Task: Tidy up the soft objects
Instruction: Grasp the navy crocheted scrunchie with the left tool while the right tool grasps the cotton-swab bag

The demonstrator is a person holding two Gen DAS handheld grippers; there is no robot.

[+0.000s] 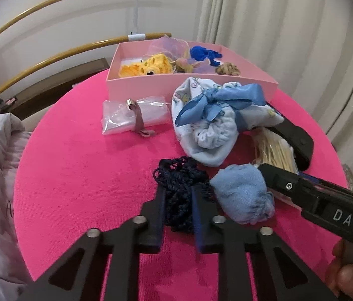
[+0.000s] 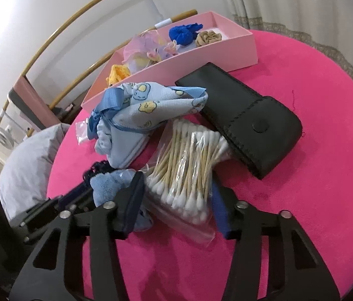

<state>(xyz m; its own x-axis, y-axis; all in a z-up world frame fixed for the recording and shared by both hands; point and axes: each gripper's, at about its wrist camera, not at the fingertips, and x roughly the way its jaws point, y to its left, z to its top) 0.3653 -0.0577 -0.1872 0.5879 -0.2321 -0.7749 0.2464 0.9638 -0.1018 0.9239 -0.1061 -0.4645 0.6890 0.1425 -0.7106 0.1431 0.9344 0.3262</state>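
While several soft pieces are already lying in the pink box (image 1: 136, 85), you are clamping the left gripper's (image 1: 178, 195) fingers on the navy crocheted piece (image 1: 179, 183). Your right gripper (image 2: 176, 195) is closing its fingers around the bag of cotton swabs (image 2: 189, 165), pads apparently touching it. Still waiting on the pink surface (image 1: 81, 175) are the light blue plush piece (image 1: 244, 193) and the printed baby cloth (image 1: 206, 125).

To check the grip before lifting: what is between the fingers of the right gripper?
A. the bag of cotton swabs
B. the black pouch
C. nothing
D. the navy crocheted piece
A: the right gripper has its fingers on both sides of the bag of cotton swabs.
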